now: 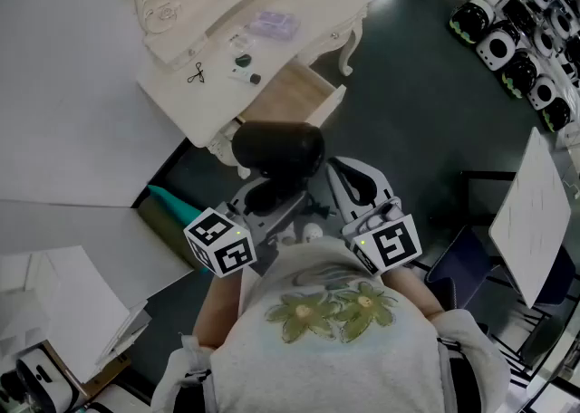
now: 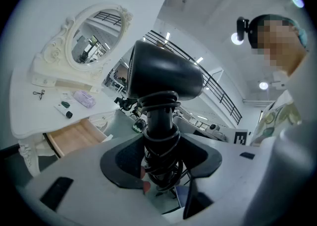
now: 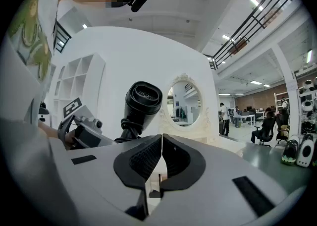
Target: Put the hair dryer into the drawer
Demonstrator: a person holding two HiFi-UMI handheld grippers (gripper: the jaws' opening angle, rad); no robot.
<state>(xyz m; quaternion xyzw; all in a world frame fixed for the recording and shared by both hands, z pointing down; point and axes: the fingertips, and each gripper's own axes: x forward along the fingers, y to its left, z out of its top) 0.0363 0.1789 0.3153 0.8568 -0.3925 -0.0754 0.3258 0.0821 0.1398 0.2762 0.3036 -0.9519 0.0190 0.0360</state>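
I am looking down on the white dressing table (image 1: 181, 103), with its oval mirror (image 2: 91, 39) upright at the back. Its drawer (image 1: 294, 94) stands open toward me. The bare wooden bottom shows nothing lying in it, so the way in looks ready.

The black hair dryer (image 1: 276, 150) hangs in the air between me and the table. It is near the drawer's front edge but, I judge, not yet over the opening. Its barrel is up and its handle points down, with the cord (image 2: 159, 136) wound round the handle.

My left gripper (image 1: 267, 198) clamps that handle, cord and all. The jaws stand wide only because the bundle between them is bulky, and the pads press on it from both sides. My right gripper (image 3: 161, 158) is clenched on nothing, its pads meeting. It is just beside the left one and apart from the dryer.

So the pickup is done and the drawer is open. What remains, as I read it, is to carry the dryer over the opening, lower it flat onto the wood and let go.

On the tabletop lie a purple pouch (image 1: 274, 24), a dark-capped tube (image 2: 63, 110) and a small black clip or scissors (image 1: 196, 73). All are clear of the drawer.
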